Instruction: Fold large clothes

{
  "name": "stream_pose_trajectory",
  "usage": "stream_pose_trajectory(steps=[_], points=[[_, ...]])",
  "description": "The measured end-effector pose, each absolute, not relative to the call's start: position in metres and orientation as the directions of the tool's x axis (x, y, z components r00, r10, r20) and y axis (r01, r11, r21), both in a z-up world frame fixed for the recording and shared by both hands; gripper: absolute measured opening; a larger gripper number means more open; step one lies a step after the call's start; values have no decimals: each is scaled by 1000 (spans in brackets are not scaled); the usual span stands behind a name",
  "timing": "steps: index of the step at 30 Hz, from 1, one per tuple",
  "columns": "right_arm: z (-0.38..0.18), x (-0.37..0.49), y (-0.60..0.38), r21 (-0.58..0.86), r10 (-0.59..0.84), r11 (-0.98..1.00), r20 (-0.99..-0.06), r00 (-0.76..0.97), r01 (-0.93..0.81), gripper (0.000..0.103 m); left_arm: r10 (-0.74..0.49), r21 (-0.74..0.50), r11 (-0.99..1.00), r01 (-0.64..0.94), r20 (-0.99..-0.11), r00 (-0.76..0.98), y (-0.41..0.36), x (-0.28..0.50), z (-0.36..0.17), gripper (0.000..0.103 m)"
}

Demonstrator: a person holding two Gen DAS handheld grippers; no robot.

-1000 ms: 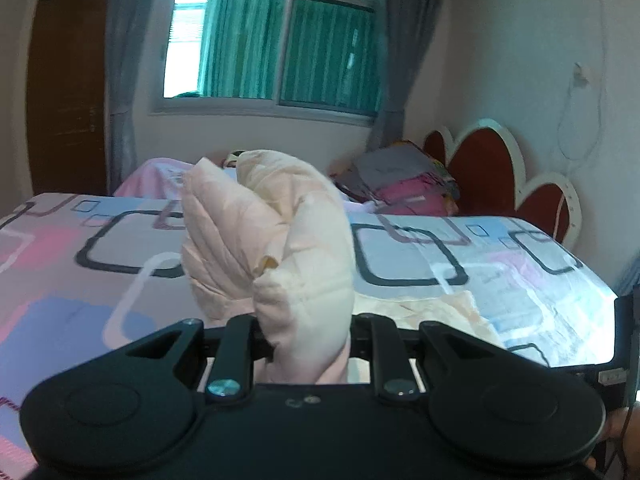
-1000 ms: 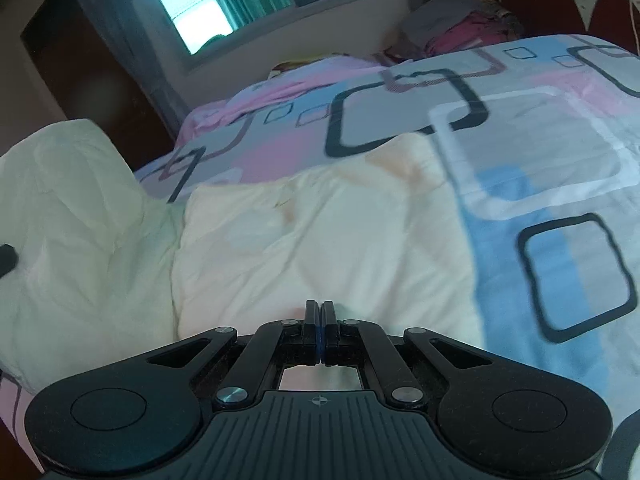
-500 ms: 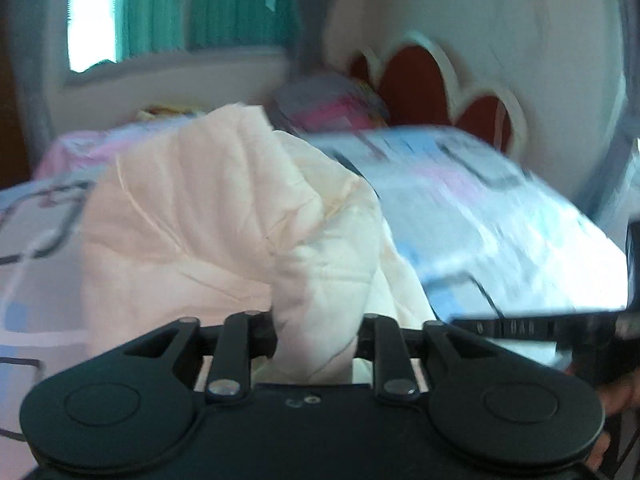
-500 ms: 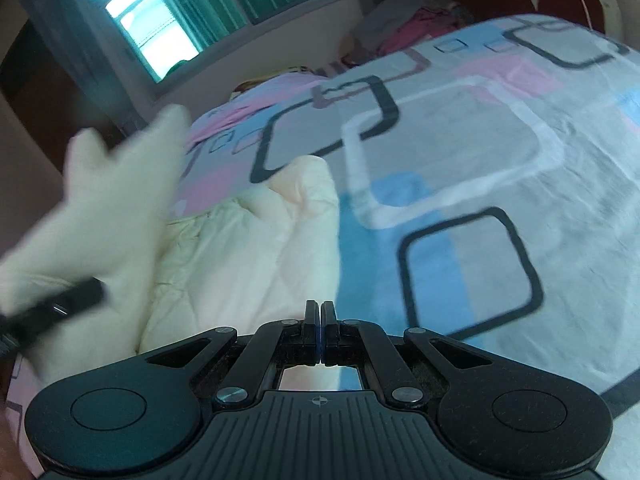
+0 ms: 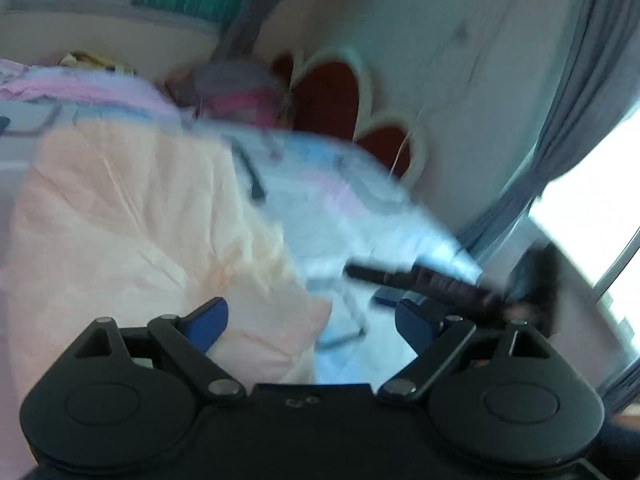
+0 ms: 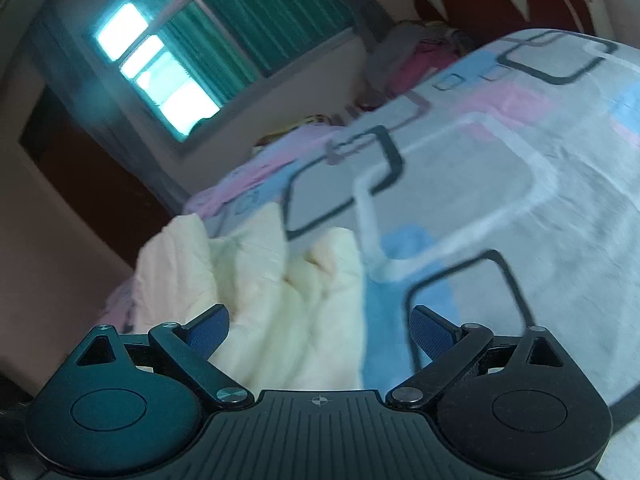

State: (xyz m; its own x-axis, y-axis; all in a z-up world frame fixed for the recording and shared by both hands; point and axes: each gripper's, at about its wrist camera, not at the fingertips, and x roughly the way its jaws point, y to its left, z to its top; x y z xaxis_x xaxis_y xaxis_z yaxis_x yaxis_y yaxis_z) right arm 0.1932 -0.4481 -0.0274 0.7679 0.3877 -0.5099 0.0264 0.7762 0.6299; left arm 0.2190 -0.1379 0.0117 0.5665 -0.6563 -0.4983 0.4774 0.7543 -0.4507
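Note:
A pale cream padded garment (image 5: 132, 232) lies bunched on the patterned bed sheet (image 5: 360, 216). My left gripper (image 5: 312, 320) is open, its blue pads apart just above the garment's near edge, holding nothing. In the right wrist view the same garment (image 6: 280, 300) lies at the left of the bed sheet (image 6: 500, 208). My right gripper (image 6: 320, 330) is open and empty over the garment's right edge. The left view is blurred by motion; a dark blurred part of the other gripper (image 5: 440, 280) shows at its right.
A red and cream headboard (image 5: 340, 100) and a pile of folded clothes (image 5: 240, 96) stand at the far end of the bed. A window with green curtains (image 6: 208, 56) and a dark door (image 6: 80, 184) are behind. A grey curtain (image 5: 580, 100) hangs at right.
My left gripper has let go of the cream garment and opened; the garment has dropped onto the bed. My right gripper has opened too. Both views have swung to the right.

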Motion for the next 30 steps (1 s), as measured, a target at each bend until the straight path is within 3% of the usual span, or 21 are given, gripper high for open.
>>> stream_pose_trajectory(steps=[2, 4, 6, 11, 14, 15, 20, 21, 27, 30], points=[[-23, 202, -441, 644, 421, 765, -495, 760, -5, 97, -600, -425, 796, 431, -459, 655, -107, 220, 20, 87], [-17, 214, -432, 654, 446, 756, -486, 751, -26, 97, -489, -392, 862, 321, -475, 732, -72, 234, 16, 60], [-7, 225, -422, 648, 463, 759, -470, 751, -63, 97, -424, -420, 881, 216, -503, 753, -39, 250, 3, 55], [18, 257, -384, 555, 490, 814, -494, 718, -174, 97, -373, -440, 889, 128, -532, 760, -4, 271, -22, 55], [16, 284, -369, 562, 535, 800, -512, 672, -209, 75, -379, -434, 890, 138, -539, 752, -6, 283, -29, 55], [15, 292, -364, 561, 546, 798, -515, 660, -222, 73, -386, -436, 888, 143, -542, 746, -6, 286, -31, 55], [18, 296, -379, 530, 457, 839, -556, 694, -128, 74, -423, -460, 872, 167, -537, 730, -5, 299, -35, 55], [14, 295, -387, 540, 448, 836, -575, 684, -94, 80, -434, -465, 867, 177, -533, 727, -4, 300, -37, 55], [-21, 305, -399, 685, 539, 728, -566, 624, -7, 88, -472, -488, 851, 195, -548, 691, -9, 310, -49, 55], [-29, 316, -390, 690, 563, 723, -563, 605, -31, 94, -481, -489, 849, 200, -557, 677, -11, 315, -53, 55]])
